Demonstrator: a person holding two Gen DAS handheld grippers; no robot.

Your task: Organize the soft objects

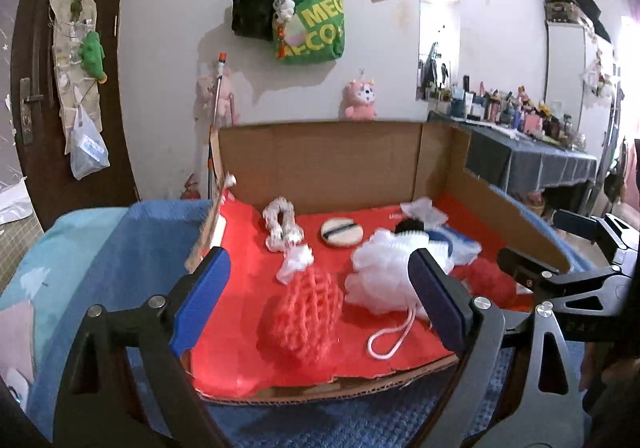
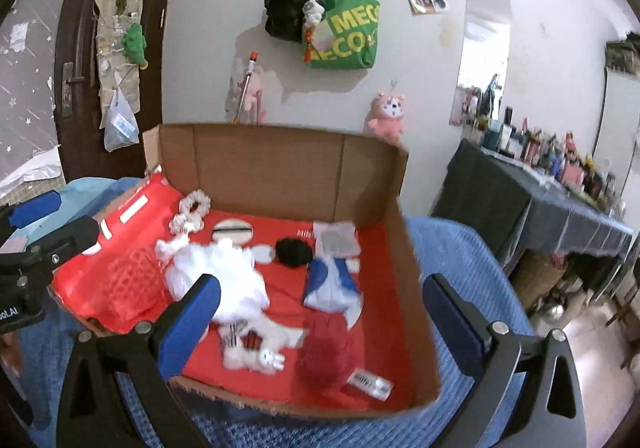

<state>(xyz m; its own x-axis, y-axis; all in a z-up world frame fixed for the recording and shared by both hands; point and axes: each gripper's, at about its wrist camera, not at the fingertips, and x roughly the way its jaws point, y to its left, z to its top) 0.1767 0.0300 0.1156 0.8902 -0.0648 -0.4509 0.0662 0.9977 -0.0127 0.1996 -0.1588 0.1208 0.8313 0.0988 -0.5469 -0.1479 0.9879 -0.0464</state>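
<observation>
An open cardboard box (image 1: 320, 163) lined in red holds the soft things. A coral mesh sponge (image 1: 300, 320) lies at its near left. Beside it is a white bath pouf (image 1: 380, 272) with a cord loop. Farther back are a white scrunchie (image 1: 280, 224), a round powder puff (image 1: 342, 232) and a blue-and-white cloth (image 1: 452, 244). My left gripper (image 1: 318, 302) hangs open over the sponge and pouf, holding nothing. In the right wrist view my right gripper (image 2: 322, 322) stands open and empty above a dark red fluffy ball (image 2: 328, 356) and a small white striped item (image 2: 256, 348).
The box sits on a blue bedspread (image 1: 120, 232). A table with a dark cloth (image 1: 532, 163) and several bottles stands to the right. A door and hanging bags (image 1: 312, 23) are on the wall behind, and a pink plush (image 1: 360, 99) sits past the box's back wall.
</observation>
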